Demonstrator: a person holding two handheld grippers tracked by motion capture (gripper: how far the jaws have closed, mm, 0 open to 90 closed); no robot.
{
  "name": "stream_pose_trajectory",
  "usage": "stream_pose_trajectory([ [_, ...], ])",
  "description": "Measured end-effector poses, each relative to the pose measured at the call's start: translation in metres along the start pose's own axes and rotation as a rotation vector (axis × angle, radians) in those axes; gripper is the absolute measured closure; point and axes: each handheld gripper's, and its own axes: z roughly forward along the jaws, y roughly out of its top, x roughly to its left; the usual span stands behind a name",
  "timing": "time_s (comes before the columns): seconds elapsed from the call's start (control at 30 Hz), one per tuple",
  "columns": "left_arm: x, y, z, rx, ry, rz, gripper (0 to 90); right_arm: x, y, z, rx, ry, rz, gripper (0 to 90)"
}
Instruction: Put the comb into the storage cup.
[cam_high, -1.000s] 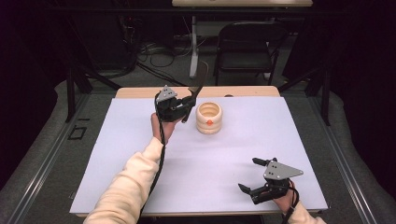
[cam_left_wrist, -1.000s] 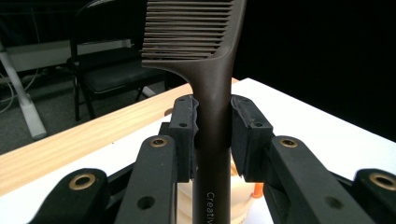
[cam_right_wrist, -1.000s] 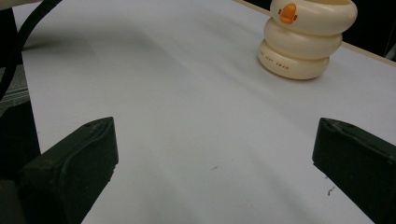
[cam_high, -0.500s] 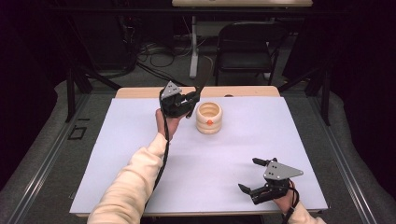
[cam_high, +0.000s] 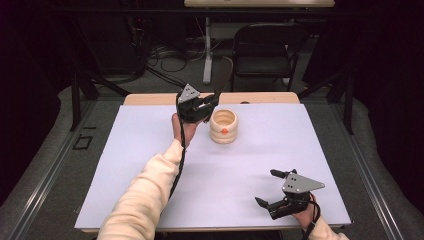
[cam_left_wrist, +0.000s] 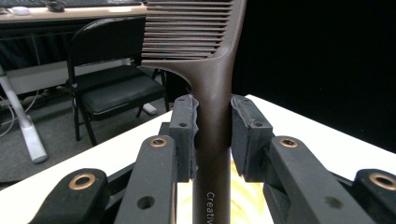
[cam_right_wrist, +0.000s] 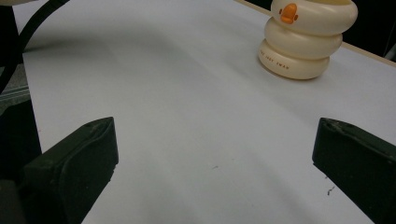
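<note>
White paper covers the table (cam_high: 150, 165), with dark floor, cables and a folding chair (cam_high: 265, 47) beyond its far edge at the top of the high view. Just left of centre in the upper half of that frame, the left gripper (cam_high: 202, 106) hangs close beside the holder (cam_high: 224, 126), a cream tub of stacked rings with an orange duck bill, which stands on the paper a little to the gripper's right. Its jaws are clamped on the handle of a brown comb (cam_left_wrist: 212, 116); in the left gripper view the handle runs straight up between the pads (cam_left_wrist: 187, 135) and the teeth fan out to the upper left, so the comb's long axis lies along the jaws, pointing toward the table's far edge. The holder's pale glow sits low behind the handle there. By my reading, dropping the comb in means tipping it upright over the tub's mouth. Nothing stands between them. The right gripper (cam_high: 272, 187) rests at the lower right, well apart, jaws spread wide and empty.
</note>
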Motion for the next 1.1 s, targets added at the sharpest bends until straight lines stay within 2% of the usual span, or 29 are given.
stream_pose_trajectory([
  [0.47, -0.001, 0.003, 0.016, -0.012, 0.007, -0.002, 72.3, 0.0, 0.0, -0.001, 0.0, 0.0, 0.002, 0.0],
  [1.1, -0.005, -0.002, 0.031, -0.042, -0.013, -0.007, 72.3, 0.0, -0.001, -0.001, 0.001, -0.001, 0.002, 0.0],
])
